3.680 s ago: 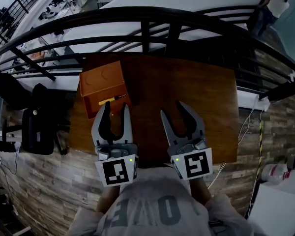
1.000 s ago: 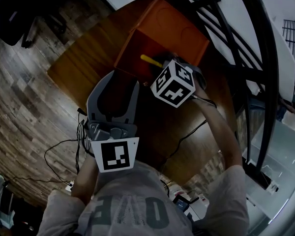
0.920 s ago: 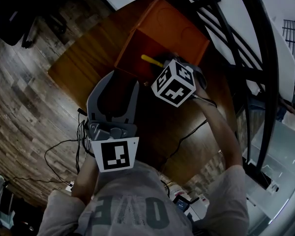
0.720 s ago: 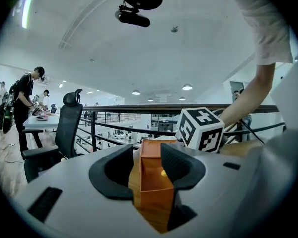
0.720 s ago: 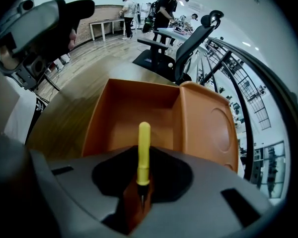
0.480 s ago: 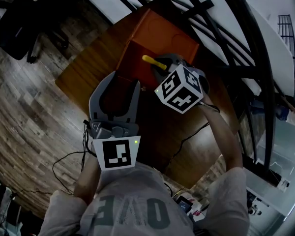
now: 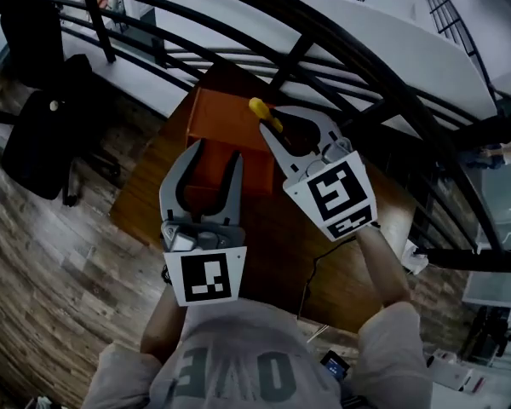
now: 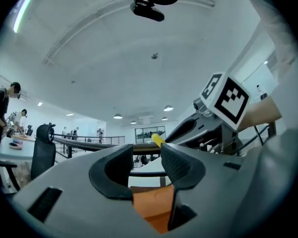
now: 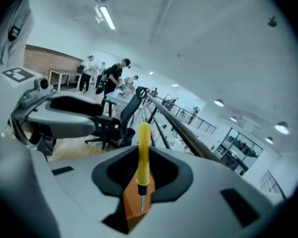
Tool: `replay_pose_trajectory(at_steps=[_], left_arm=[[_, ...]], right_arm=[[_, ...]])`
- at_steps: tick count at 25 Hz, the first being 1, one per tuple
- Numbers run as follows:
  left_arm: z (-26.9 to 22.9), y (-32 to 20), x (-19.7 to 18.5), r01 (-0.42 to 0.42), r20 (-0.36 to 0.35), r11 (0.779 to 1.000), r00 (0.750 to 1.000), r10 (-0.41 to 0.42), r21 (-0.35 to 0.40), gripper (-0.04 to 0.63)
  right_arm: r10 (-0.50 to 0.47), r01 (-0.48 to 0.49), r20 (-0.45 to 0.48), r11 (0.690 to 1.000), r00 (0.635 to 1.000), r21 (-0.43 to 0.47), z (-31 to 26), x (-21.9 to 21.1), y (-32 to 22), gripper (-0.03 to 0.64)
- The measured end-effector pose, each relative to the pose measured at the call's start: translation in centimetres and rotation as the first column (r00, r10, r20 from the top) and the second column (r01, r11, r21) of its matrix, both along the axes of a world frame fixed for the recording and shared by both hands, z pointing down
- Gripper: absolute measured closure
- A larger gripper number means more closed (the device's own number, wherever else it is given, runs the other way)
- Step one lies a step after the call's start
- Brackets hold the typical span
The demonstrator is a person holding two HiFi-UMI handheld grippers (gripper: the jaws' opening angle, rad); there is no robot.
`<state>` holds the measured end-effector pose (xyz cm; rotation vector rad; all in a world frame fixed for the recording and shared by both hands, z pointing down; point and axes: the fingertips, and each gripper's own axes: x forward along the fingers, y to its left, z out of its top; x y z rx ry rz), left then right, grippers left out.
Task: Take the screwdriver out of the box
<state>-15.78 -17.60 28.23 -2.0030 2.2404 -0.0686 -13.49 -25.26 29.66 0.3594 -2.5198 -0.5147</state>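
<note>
Pinching the screwdriver (image 9: 143, 148) in the right gripper (image 9: 142, 183), jaws closed right down on the yellow handle just above the thin metal shaft; handle end up and away past the pads, shaft pointing back toward the camera. From the head view, held up out of the orange box (image 7: 215, 124), over its far right corner; yellow handle poking out to the far left of the jaw tips. Holding nothing in the left gripper (image 7: 215, 152); jaws spread wide, poised over the near part of the orange box, just left of the right gripper; through that gap, only a patch of orange box below. Beneath it all, a brown wooden table (image 7: 272, 244).
</note>
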Motion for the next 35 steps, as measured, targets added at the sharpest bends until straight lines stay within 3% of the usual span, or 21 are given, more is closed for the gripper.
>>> replay_pose_trajectory(at_steps=[3, 6, 10, 14, 17, 25, 28, 35], left_arm=[[-3.3, -0.6, 1.9, -0.057, 0.033, 0.998, 0.998, 0.056, 0.038, 0.426], [-6.4, -0.5, 4.5, -0.113, 0.019, 0.990, 0.994, 0.112, 0.082, 0.426], [-9.1, -0.6, 7.8, -0.193, -0.011, 0.974, 0.981, 0.195, 0.117, 0.426], [-10.6, -0.3, 10.1, -0.262, -0.039, 0.953, 0.962, 0.271, 0.153, 0.426], [-11.2, 0.0, 11.3, -0.299, -0.047, 0.939, 0.949, 0.310, 0.170, 0.426], [-10.2, 0.2, 13.9, -0.349, -0.060, 0.923, 0.930, 0.362, 0.161, 0.426], [-9.9, 0.2, 13.9, -0.356, -0.057, 0.922, 0.928, 0.367, 0.152, 0.426], [-9.8, 0.2, 13.7, -0.350, -0.059, 0.926, 0.931, 0.361, 0.144, 0.426]], right_arm=[[0.029, -0.036, 0.137, 0.998, 0.990, 0.054, -5.1, 2.2, 0.9, 0.541], [0.073, -0.101, 0.308, 0.992, 0.949, 0.078, -9.8, 5.5, 2.5, 0.541], [0.174, -0.234, 0.536, 0.971, 0.826, 0.045, -14.0, 10.5, 3.9, 0.541], [0.267, -0.351, 0.670, 0.936, 0.693, -0.010, -14.9, 15.0, 5.4, 0.541], [0.333, -0.410, 0.708, 0.910, 0.622, -0.067, -14.2, 17.6, 6.6, 0.541], [0.476, -0.511, 0.728, 0.836, 0.494, -0.200, -11.4, 22.2, 7.9, 0.541], [0.503, -0.519, 0.720, 0.823, 0.477, -0.232, -10.6, 22.5, 8.0, 0.541], [0.515, -0.523, 0.708, 0.818, 0.483, -0.239, -10.3, 22.3, 8.0, 0.541]])
